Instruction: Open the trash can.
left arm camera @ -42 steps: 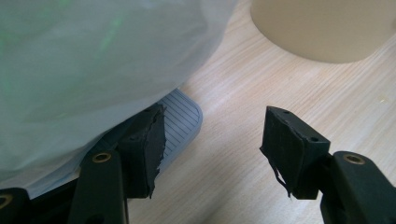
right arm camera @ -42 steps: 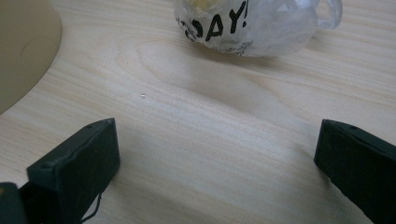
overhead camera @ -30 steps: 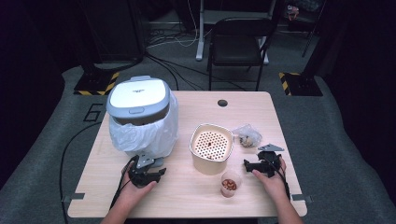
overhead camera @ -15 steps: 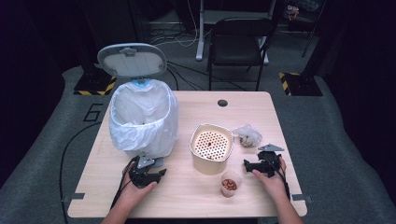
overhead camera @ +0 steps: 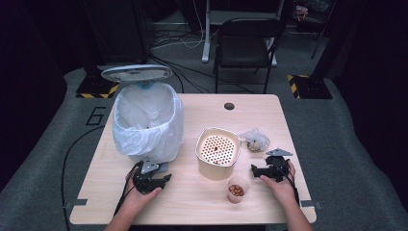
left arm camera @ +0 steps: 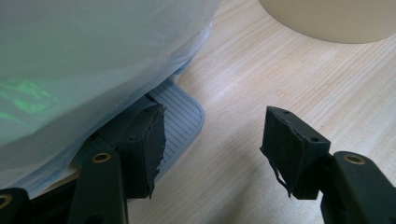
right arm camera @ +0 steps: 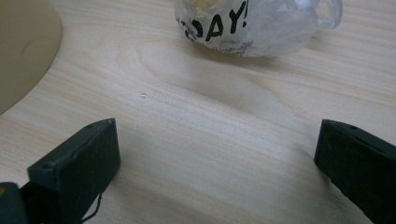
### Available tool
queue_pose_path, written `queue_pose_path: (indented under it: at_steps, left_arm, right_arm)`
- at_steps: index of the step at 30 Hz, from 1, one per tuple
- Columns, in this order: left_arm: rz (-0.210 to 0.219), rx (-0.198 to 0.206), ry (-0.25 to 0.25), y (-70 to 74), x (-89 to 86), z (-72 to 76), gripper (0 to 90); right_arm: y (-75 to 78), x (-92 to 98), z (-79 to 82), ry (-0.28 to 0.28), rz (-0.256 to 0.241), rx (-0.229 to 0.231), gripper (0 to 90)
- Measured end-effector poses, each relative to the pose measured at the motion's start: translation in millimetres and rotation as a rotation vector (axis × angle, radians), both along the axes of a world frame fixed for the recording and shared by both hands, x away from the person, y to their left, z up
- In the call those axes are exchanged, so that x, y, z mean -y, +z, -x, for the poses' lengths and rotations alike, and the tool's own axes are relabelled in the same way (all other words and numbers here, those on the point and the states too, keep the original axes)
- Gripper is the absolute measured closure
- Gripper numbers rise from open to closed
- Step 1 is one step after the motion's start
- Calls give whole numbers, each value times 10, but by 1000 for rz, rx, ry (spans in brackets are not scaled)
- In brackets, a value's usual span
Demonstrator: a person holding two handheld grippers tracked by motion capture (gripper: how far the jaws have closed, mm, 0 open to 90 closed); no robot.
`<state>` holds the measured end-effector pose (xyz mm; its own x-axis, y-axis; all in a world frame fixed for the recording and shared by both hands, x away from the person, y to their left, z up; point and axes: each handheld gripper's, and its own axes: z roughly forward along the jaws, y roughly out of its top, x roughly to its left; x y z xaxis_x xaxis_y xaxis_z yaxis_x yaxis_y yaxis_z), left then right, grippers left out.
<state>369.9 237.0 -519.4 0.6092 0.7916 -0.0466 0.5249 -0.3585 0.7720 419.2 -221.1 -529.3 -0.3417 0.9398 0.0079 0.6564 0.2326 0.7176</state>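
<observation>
Standing at the left of the wooden table [overhead camera: 202,204], a pedal bin [overhead camera: 148,126] lined with a white plastic bag is seen with its lid [overhead camera: 136,73] raised, and this bin is taken as the landmark. Pressed against the bin's near foot, the left gripper [overhead camera: 150,179] is held with its jaws parted and nothing between them; in the left gripper view one jaw is seen resting on the ribbed grey pedal [left arm camera: 175,117] beneath the overhanging bag, while the other jaw is set over bare wood. To the right of the bin, a beige container with a perforated top [overhead camera: 217,152] is placed, and a small clear cup of brown nuts [overhead camera: 235,189] is set nearer the person than that. Farther right of the bin, well apart from it, the right gripper [overhead camera: 265,172] is held low over the table with its jaws spread wide and empty. Just beyond it a crumpled clear plastic bag [right arm camera: 254,23] is found, on which the black letters "AY!" can be read; the rest of the print is hidden by folds.
</observation>
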Motion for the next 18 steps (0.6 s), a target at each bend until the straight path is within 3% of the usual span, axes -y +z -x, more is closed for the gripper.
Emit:
queue_pose_path:
  at_steps: [4, 10, 13, 18]
  left_arm:
    - [3, -7, -6, 6, -14, -9, 392]
    - [7, -5, -2, 5, -11, -12, 391]
    - [1, -10, -5, 9, -11, -11, 391]
    - [-1, -12, -7, 12, -10, -12, 390]
  right_arm:
    - [2, 17, 8, 9, 4, 3, 17]
    - [51, 73, 35, -32, 2, -7, 136]
    - [74, 106, 45, -36, 12, -12, 141]
    - [182, 173, 52, -39, -23, -32, 151]
